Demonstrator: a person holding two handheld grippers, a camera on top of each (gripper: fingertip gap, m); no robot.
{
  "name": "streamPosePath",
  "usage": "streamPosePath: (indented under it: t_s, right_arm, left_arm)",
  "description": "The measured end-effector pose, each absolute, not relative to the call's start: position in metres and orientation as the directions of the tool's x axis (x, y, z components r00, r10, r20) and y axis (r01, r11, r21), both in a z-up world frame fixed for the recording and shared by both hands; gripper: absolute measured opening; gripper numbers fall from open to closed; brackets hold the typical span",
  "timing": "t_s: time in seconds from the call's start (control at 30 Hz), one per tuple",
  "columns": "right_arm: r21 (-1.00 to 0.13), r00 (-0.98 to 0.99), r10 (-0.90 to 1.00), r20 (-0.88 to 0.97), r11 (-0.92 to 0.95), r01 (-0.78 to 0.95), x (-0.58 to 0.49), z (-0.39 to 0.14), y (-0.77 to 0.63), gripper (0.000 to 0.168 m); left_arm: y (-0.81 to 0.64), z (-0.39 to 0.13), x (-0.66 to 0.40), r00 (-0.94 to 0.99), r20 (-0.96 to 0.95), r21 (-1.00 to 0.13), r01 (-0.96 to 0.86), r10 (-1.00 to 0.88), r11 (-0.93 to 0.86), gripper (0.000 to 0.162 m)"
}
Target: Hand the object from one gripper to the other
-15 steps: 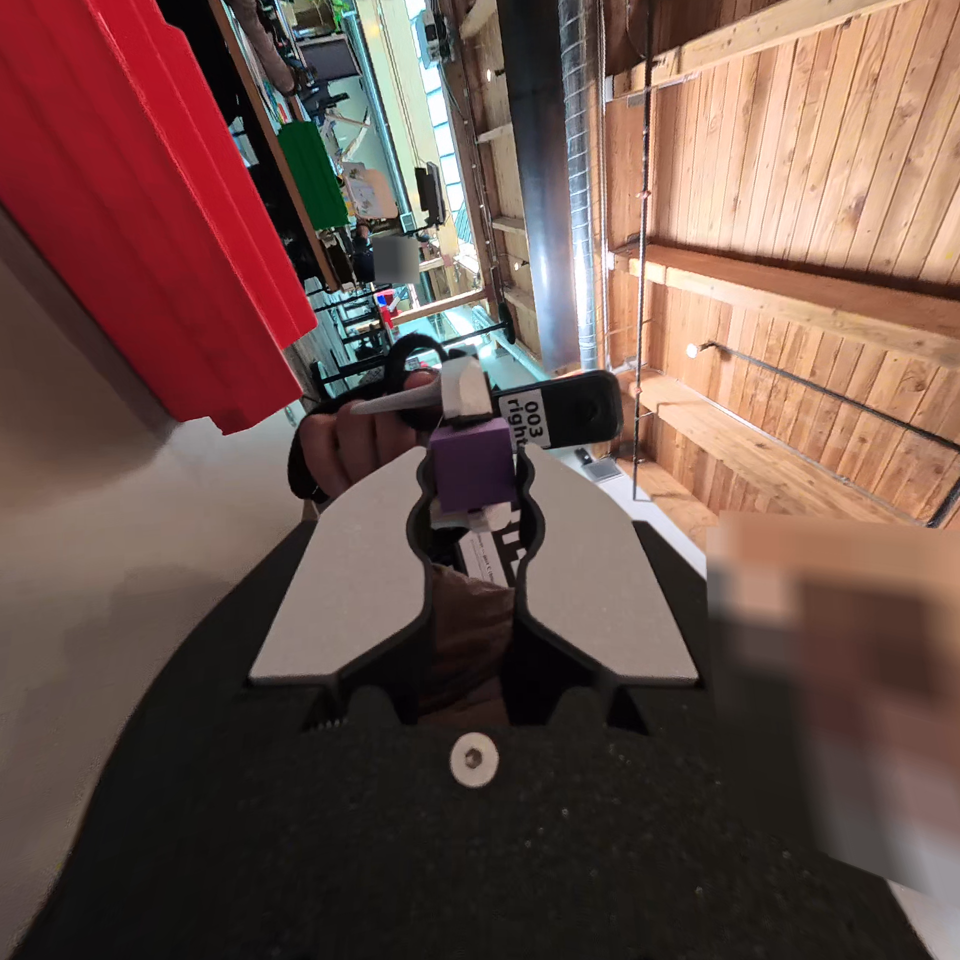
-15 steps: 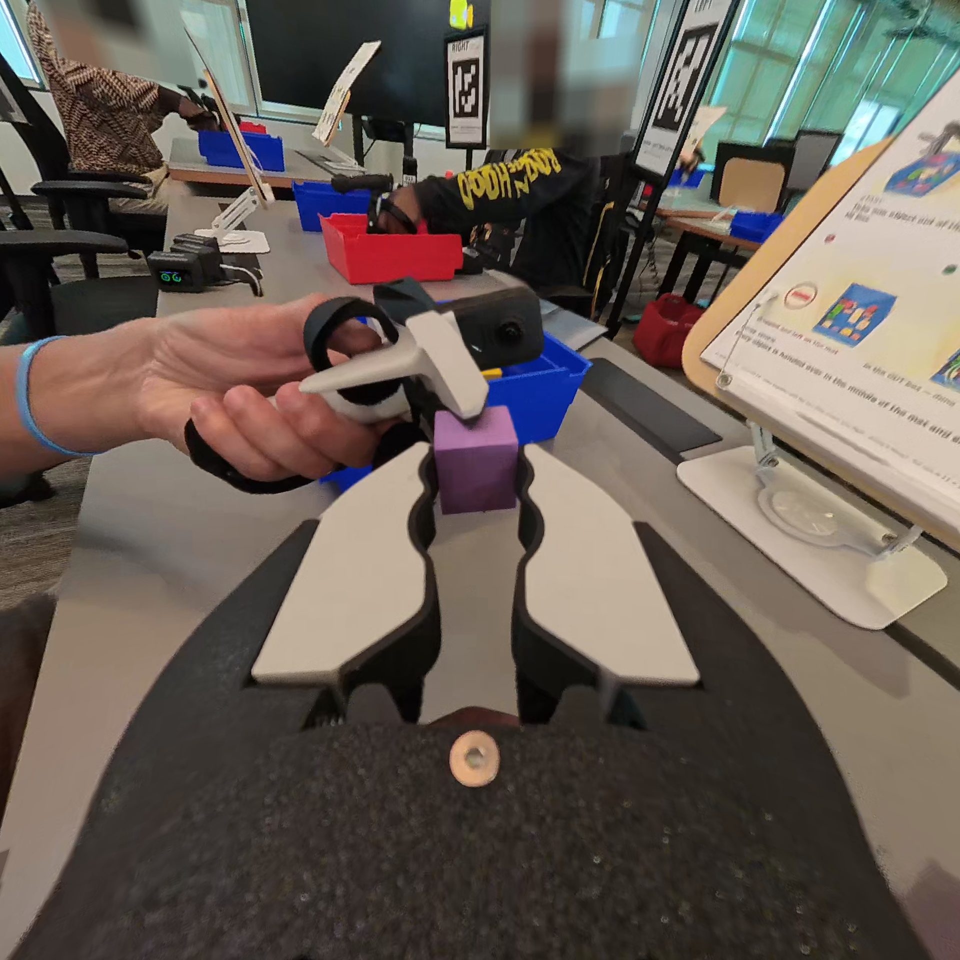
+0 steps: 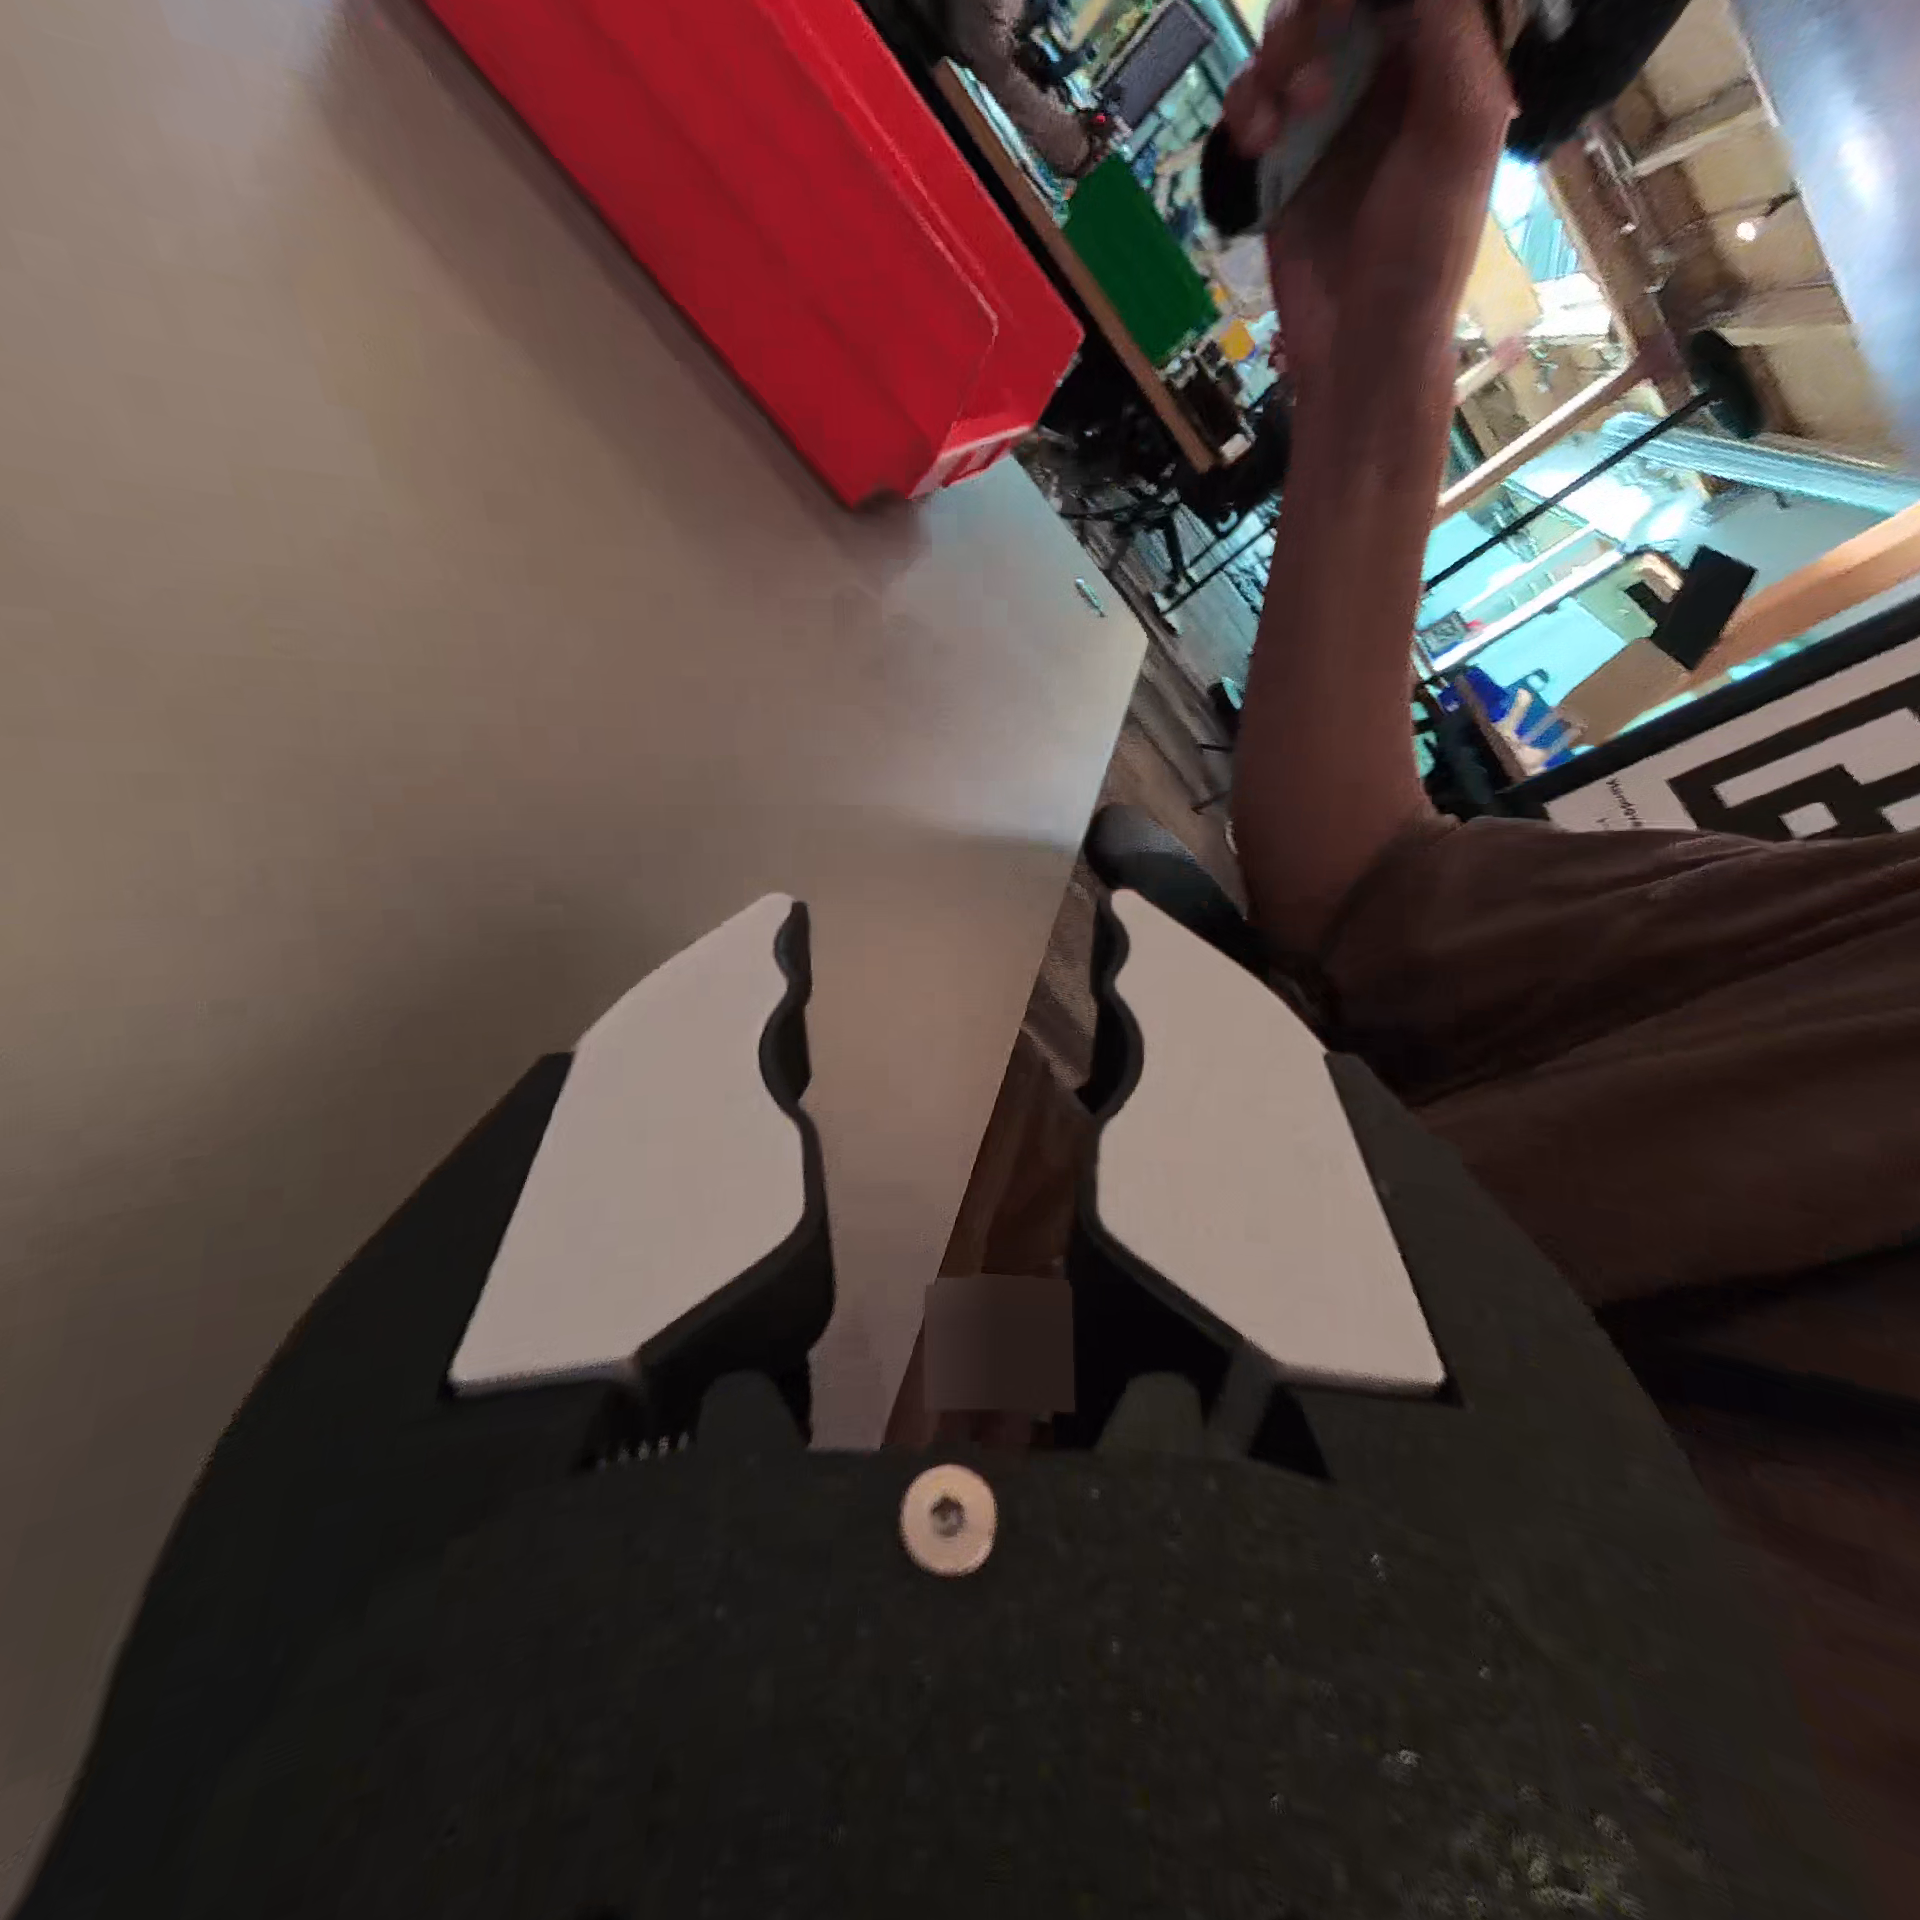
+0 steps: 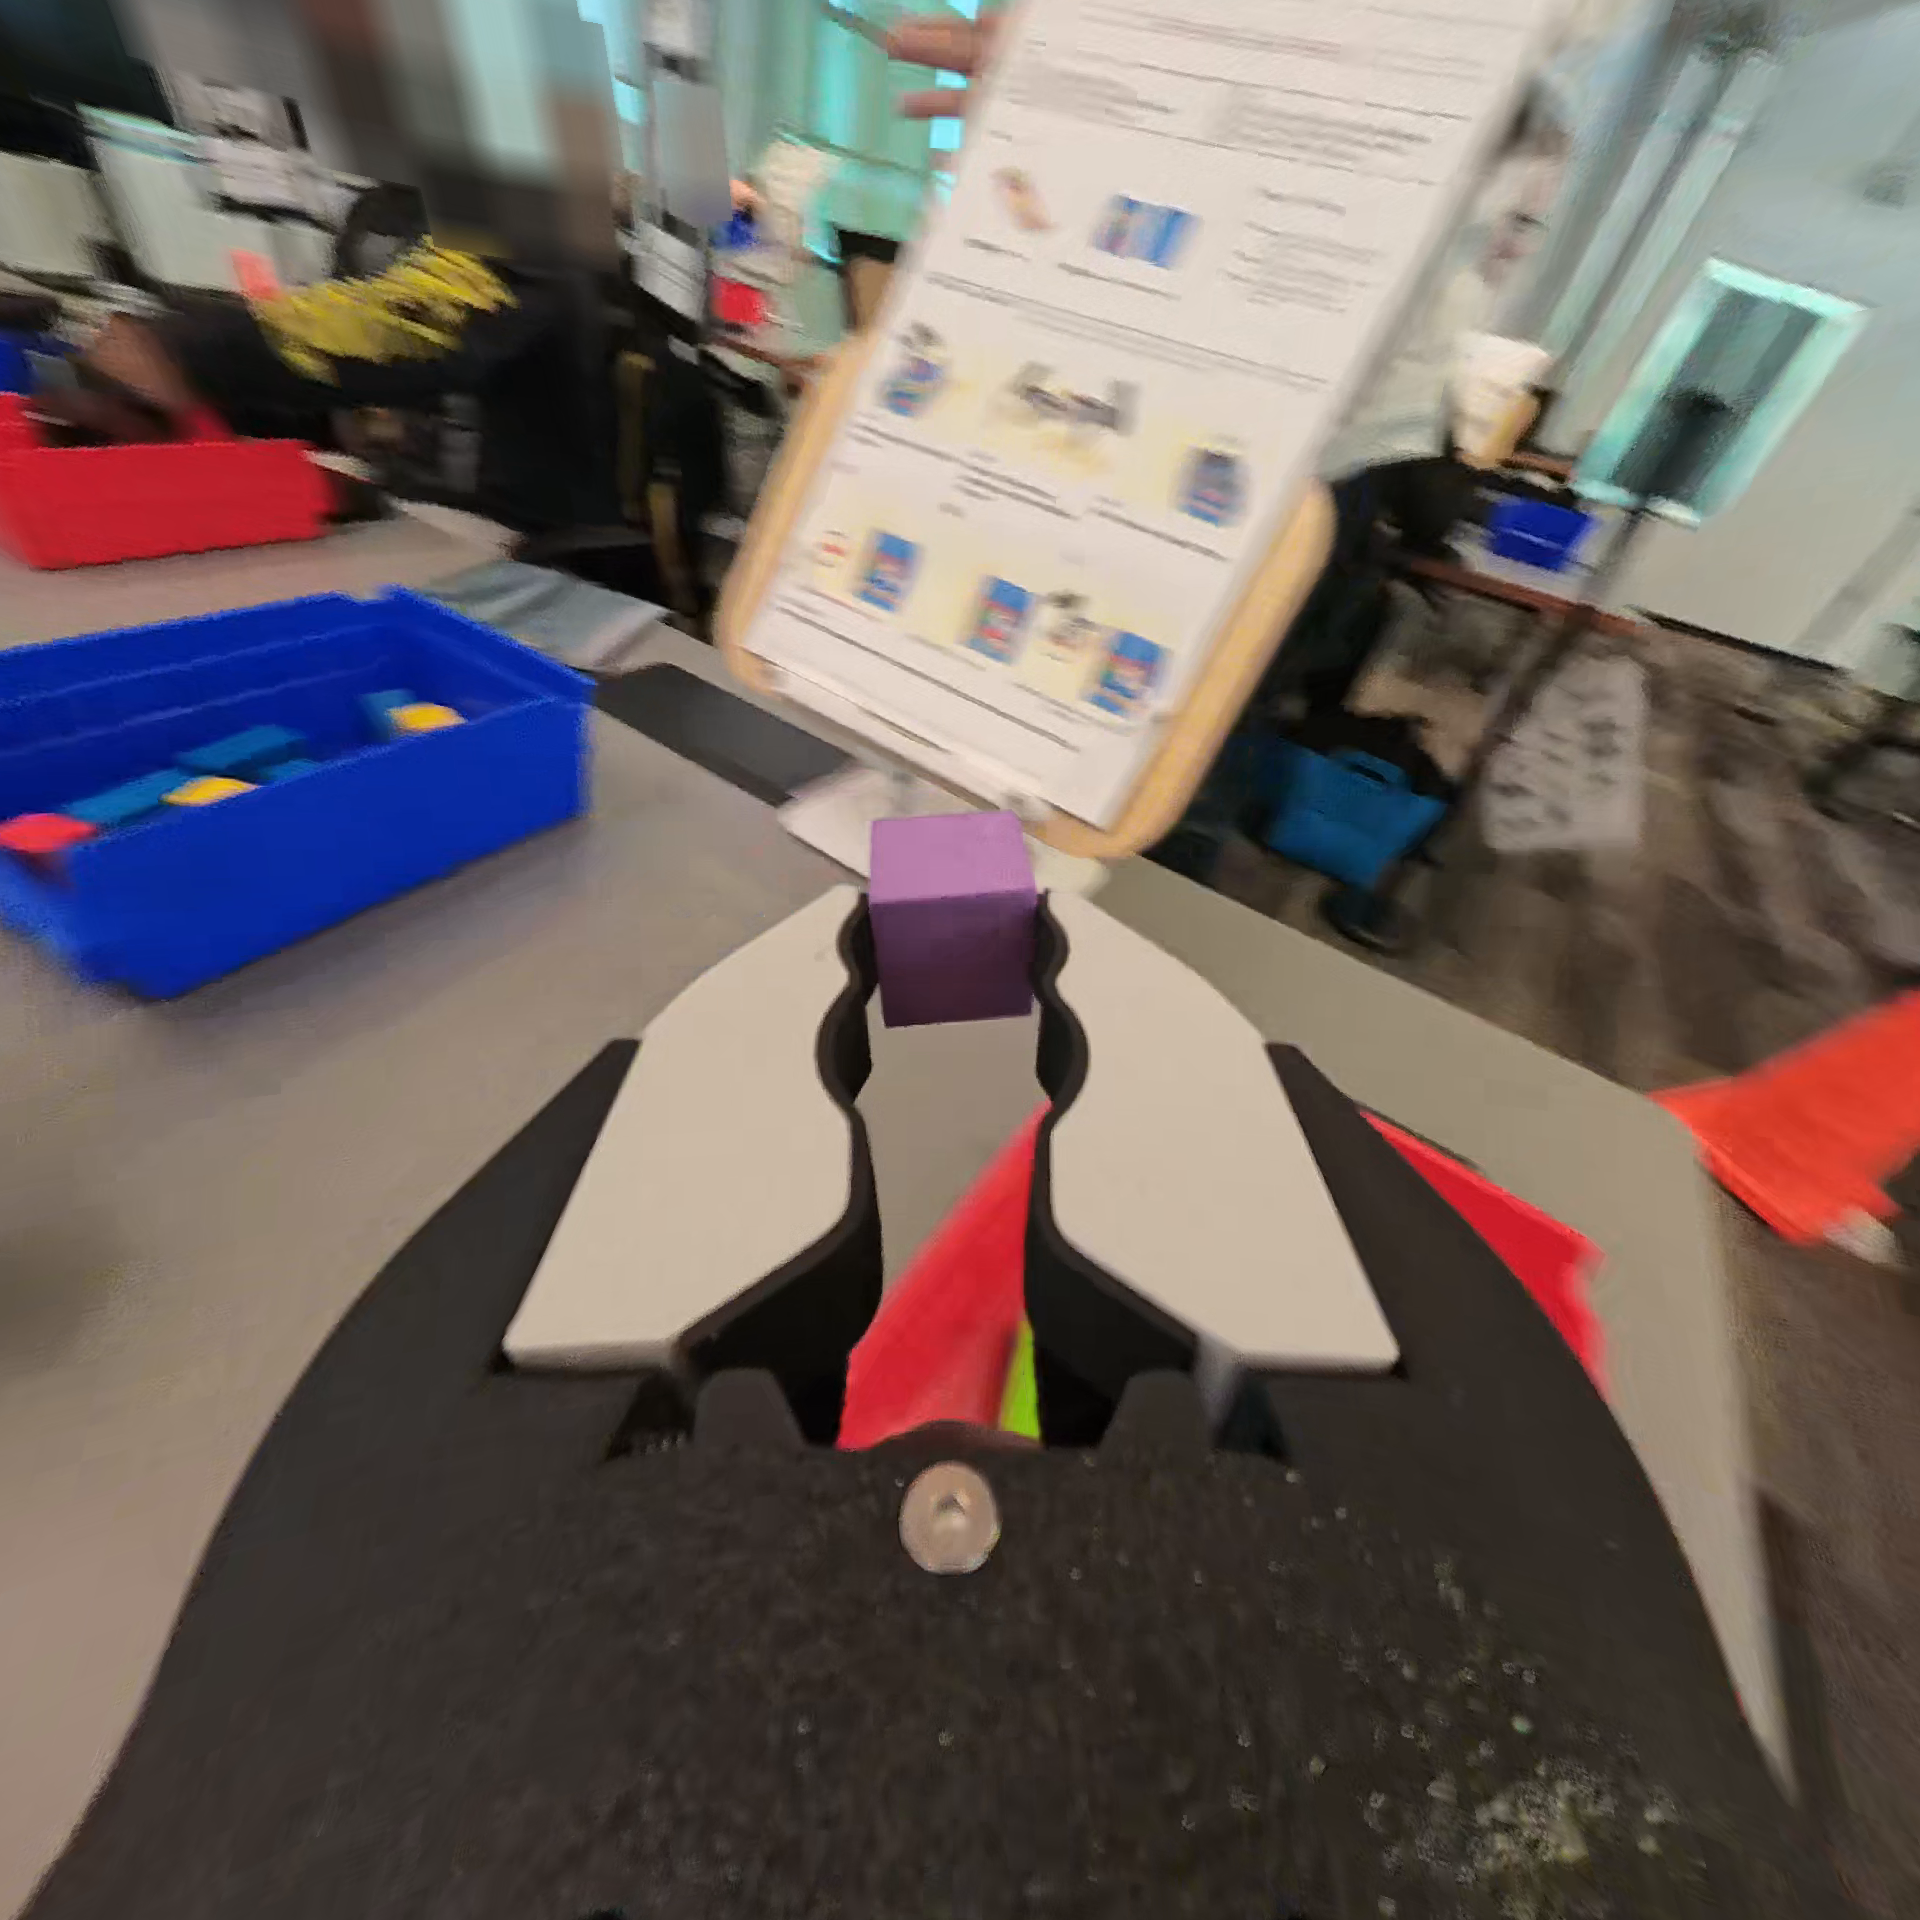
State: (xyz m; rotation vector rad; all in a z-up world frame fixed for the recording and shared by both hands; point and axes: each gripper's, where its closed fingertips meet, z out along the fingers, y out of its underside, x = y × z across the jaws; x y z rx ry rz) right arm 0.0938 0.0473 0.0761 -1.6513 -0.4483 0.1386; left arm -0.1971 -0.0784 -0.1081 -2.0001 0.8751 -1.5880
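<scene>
Purple cube [image 4: 953,928] sits pinched between the tips of the right gripper [image 4: 951,935], lifted off the grey table [image 4: 312,1039], with the blue bin [image 4: 301,831] at about ten o'clock and the instruction board [image 4: 1101,416] at twelve. The left gripper [image 3: 948,940] is spread and empty, aimed across the table edge toward a red bin [image 3: 790,239]. Judging from this, the handover looks done; the picture is blurred, so where the cube goes next is unclear.

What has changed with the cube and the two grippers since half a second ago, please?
The left gripper let go of the cube and now stands open and empty. The two grippers have moved apart. The right gripper stays shut on the cube, above the table.
</scene>
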Motion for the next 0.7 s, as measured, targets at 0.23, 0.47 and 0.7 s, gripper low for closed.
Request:
streamPosePath:
  t_s: [0.23,0.47,0.7]
  right_arm:
    - [-0.786,0.98,0.131,0.15,-0.585,0.199,0.203,-0.024,0.059,0.028]
    - [-0.416,0.989,0.081,-0.127,-0.909,0.021,0.196,-0.134,0.048,0.028]
    - [-0.174,0.988,0.151,0.026,-0.973,0.153,0.192,-0.18,0.03,0.028]
  left_arm:
    - [-0.081,-0.119,-0.205,0.153,0.681,-0.679,-0.234,-0.717,-0.695,0.052]
    - [-0.084,-0.118,-0.204,0.136,0.687,-0.672,-0.255,-0.714,-0.695,0.051]
    - [-0.087,-0.123,-0.201,0.126,0.696,-0.657,-0.287,-0.707,-0.697,0.051]
